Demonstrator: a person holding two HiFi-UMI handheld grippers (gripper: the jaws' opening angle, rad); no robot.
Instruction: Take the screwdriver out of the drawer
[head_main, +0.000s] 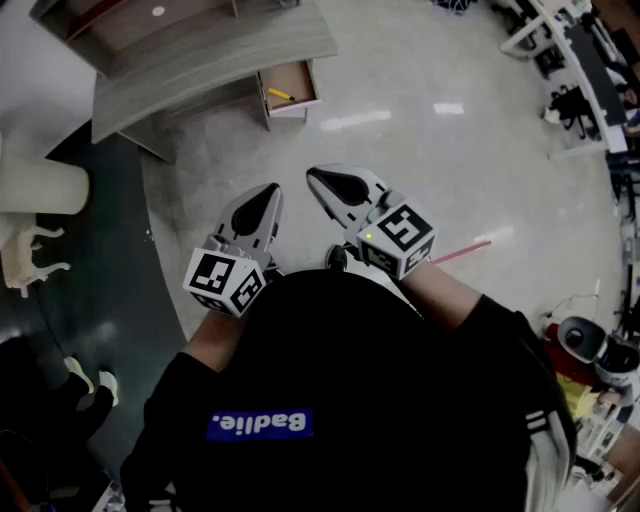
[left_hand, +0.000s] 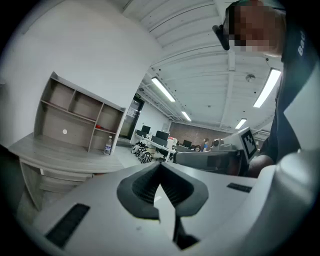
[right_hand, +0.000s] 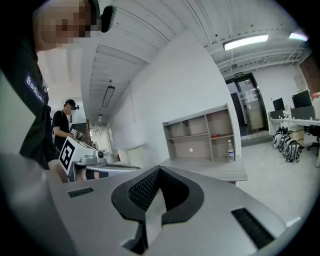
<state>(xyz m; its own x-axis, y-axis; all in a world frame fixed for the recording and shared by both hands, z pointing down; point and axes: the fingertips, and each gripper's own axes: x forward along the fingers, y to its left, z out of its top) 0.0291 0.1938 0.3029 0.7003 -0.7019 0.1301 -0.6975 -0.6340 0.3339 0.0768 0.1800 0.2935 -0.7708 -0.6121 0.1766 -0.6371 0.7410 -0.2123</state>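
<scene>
A pale, glossy floor (head_main: 430, 170) fills most of the head view, in an open office with a grey wooden desk (head_main: 220, 55) at the upper left. A shelf unit (left_hand: 75, 117) stands on the desk, with a clear bottle (left_hand: 108, 145) beside its open compartments. Below the desk's edge a small drawer (head_main: 298, 78) is pulled out. The screwdriver (head_main: 280, 95) lies inside it – yellow handle, slanted across the drawer's bottom – and nothing touches it.

Both grippers are held in front of the person's dark shirt, well apart from the drawer and pointing roughly toward it. The left gripper (head_main: 273, 190) has its jaws pressed together, tip against tip, with nothing between them. The right gripper (head_main: 315, 178), just beside it, is likewise closed on itself and empty – its own view shows the ribbed faces meeting at the front, with the desk and shelves beyond.
</scene>
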